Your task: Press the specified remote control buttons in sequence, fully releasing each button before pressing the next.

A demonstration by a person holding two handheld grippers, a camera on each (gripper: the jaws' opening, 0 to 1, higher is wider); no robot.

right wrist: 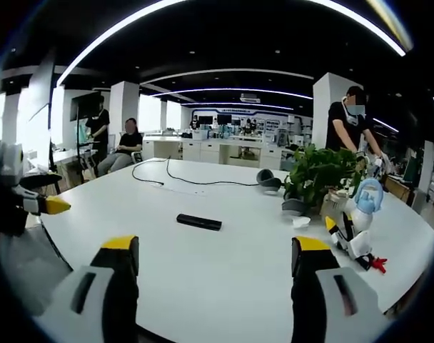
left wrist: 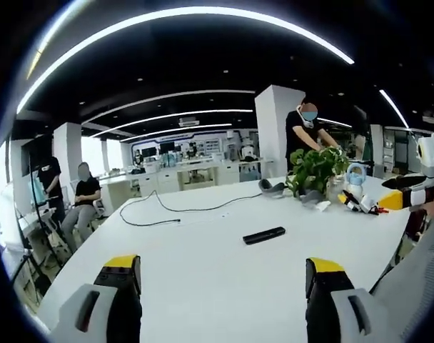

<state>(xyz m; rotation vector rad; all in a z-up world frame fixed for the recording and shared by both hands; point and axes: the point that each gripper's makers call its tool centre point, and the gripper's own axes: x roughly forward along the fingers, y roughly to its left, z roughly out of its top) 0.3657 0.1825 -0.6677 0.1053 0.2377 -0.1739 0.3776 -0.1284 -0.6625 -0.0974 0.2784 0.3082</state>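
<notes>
Lying flat near the middle of one large white table [left wrist: 203,286]: one black remote control [left wrist: 264,235], well ahead of both grippers and touched by neither. In the right gripper view, same remote control [right wrist: 198,222] ahead and slightly left of centre on the table [right wrist: 224,279].

Left gripper [left wrist: 224,275]: two yellow-tipped jaws, wide apart, nothing between them, held above the near table edge. Right gripper [right wrist: 215,257]: two yellow-tipped jaws, likewise wide apart and empty. Each gripper also visible at the edge of the other's view.

Counted on the table: one black cable [left wrist: 167,209] looping across the far side; one potted plant [left wrist: 317,168]; one grey rounded item [right wrist: 268,180] beside the plant; one small toy figure [right wrist: 360,229] with a pale blue round head near the right edge.

Counted in the background: three persons. One standing behind the plant [left wrist: 306,132], one seated [left wrist: 85,193] and one standing [left wrist: 49,179] at the far left.
</notes>
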